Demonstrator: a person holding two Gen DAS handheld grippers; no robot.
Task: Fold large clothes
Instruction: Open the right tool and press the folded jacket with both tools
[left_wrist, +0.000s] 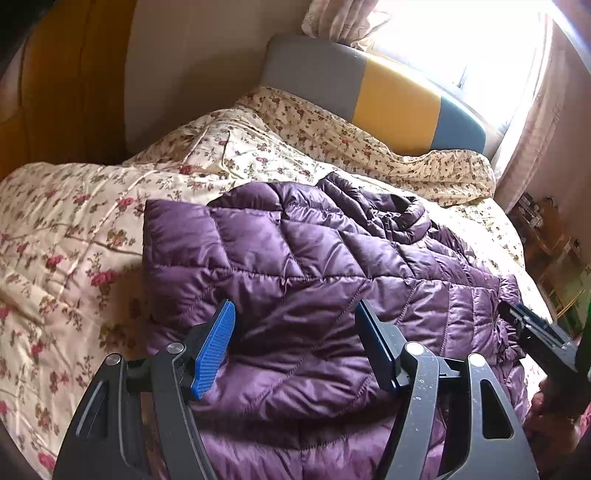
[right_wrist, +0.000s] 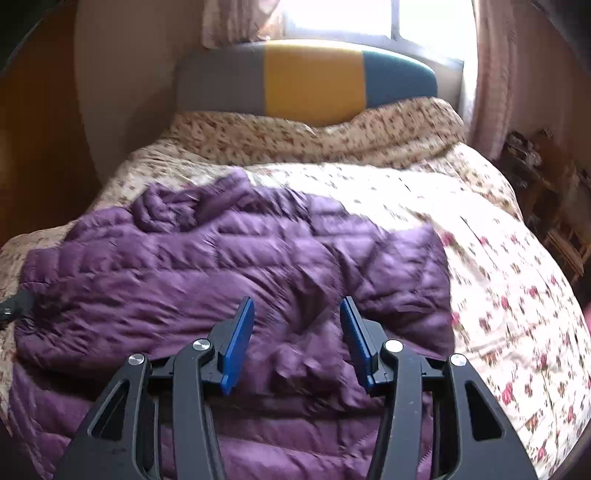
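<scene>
Purple quilted jacket lies folded on the bed, on a floral quilt, collar end toward the grey, yellow and teal headboard.

Left hand-held gripper: jaws wide apart above the jacket's near part, pads clear of the fabric, nothing held.

Right hand-held gripper: jaws apart over the jacket, nothing gripped. That view is motion-blurred, so light contact with the fabric cannot be ruled out.

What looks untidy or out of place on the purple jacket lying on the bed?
The purple jacket lies folded on the floral quilt, but its collar end is bunched and crumpled rather than flat. Nothing looks damaged.
</scene>
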